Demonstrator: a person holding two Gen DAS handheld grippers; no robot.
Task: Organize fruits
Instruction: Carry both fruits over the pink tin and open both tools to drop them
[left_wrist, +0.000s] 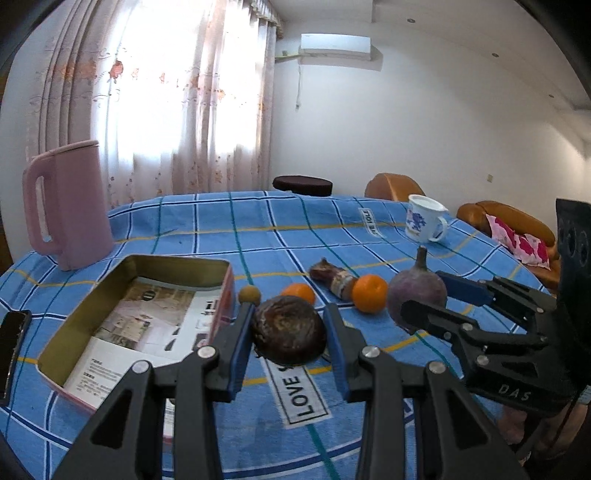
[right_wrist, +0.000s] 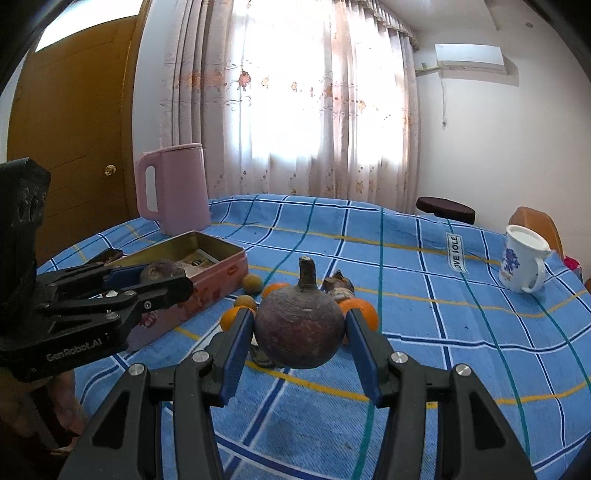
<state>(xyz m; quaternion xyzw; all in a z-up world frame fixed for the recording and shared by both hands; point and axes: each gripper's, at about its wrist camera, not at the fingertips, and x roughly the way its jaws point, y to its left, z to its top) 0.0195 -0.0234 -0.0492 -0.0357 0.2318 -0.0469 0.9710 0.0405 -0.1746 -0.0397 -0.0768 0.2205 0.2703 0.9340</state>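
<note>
Task status: early; tin (left_wrist: 92, 306) holds no fruit yet.
Left hand-held gripper (left_wrist: 288, 332) clamps a dark wrinkled fruit (left_wrist: 288, 330); right hand-held gripper (right_wrist: 299, 332) clamps the stemmed purple fruit (right_wrist: 299, 328). Oranges (left_wrist: 369, 293) remain on the desk (left_wrist: 258, 236).

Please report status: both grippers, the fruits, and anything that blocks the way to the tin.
Left gripper shut on dark fruit. Right gripper shut on stemmed purple fruit. Tin open, path unobstructed.

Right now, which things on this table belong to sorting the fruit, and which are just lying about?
Job: dark wrinkled fruit in left gripper; stemmed purple fruit in right gripper; oranges; tin box.
Lying about: pink jug; mug; phone.
</note>
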